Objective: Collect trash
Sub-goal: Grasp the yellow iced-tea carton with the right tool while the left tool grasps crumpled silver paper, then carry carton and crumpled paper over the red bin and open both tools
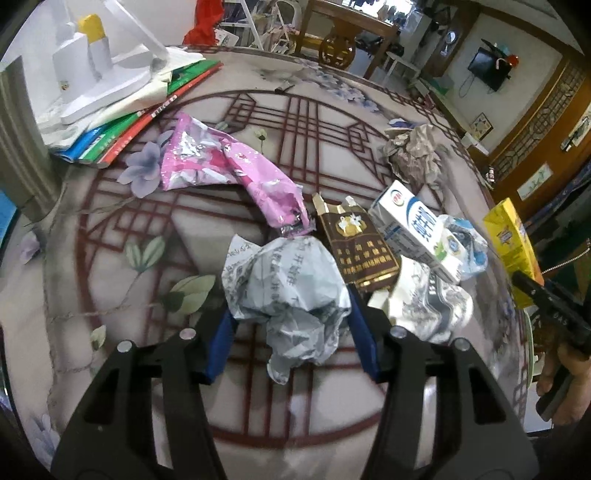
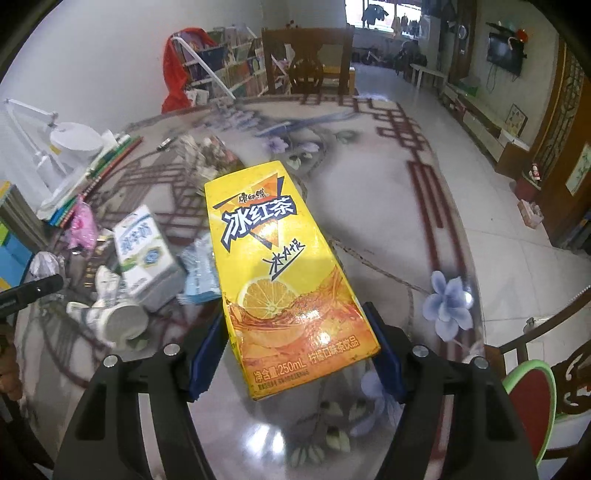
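- Left gripper: jaws clamped on crumpled printed paper, held above the surface near remaining litter.
- Right gripper: jaws clamped across iced-tea carton, long axis pointing away.

Bright, even daylight from a window at the far end. Strong white glare on the glossy counter and pale floor. Heavy fisheye bending and dark vignette at the corners. Slight motion blur; soft focus toward the edges. Faint shadows only.
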`<state>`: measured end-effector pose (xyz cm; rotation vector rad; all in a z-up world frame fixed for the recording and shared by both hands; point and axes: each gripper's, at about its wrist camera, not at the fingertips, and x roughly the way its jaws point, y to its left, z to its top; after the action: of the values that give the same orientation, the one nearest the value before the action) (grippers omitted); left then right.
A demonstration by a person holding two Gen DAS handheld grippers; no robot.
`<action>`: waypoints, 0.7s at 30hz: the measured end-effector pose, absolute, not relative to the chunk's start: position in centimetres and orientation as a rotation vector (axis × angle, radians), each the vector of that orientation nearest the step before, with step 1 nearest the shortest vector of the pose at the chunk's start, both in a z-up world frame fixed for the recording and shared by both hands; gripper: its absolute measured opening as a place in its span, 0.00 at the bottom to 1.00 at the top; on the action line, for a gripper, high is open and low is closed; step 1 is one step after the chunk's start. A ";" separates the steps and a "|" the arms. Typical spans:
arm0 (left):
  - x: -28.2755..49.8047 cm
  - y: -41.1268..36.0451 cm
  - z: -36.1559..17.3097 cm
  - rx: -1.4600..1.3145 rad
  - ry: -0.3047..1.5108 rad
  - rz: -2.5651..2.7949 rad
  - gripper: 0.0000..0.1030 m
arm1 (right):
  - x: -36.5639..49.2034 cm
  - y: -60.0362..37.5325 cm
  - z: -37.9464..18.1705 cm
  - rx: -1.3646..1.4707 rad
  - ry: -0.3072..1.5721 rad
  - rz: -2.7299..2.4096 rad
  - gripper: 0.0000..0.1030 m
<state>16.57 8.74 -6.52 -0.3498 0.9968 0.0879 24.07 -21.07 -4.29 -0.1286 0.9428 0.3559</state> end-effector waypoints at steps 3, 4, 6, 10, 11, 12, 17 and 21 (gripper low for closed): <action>15.5 8.4 -5.5 -0.346 0.981 0.080 0.52 | 22.7 -21.3 -2.8 -0.114 0.919 0.363 0.66; 15.2 8.3 -5.1 -0.345 0.976 0.076 0.52 | 22.2 -21.4 -2.3 -0.106 0.910 0.364 0.66; 14.6 7.8 -4.3 -0.339 0.964 0.068 0.52 | 21.3 -21.7 -1.4 -0.092 0.896 0.365 0.66; 13.3 6.5 -2.4 -0.322 0.932 0.033 0.52 | 18.8 -22.4 0.7 -0.078 0.858 0.373 0.66; 13.1 6.1 -2.1 -0.319 0.927 0.025 0.52 | 18.4 -22.5 1.2 -0.077 0.851 0.375 0.66; 12.8 5.7 -1.7 -0.316 0.920 0.018 0.52 | 17.7 -22.8 1.6 -0.077 0.842 0.375 0.66; 11.7 3.1 -0.4 -0.299 0.901 -0.032 0.52 | 15.1 -24.8 3.1 -0.070 0.820 0.368 0.66; 11.4 1.2 0.2 -0.286 0.899 -0.071 0.52 | 13.6 -26.8 3.7 -0.041 0.815 0.355 0.66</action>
<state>11.43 1.21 0.19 -0.2859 0.8995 -0.0711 13.62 -26.84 3.72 -0.0413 0.8154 0.3545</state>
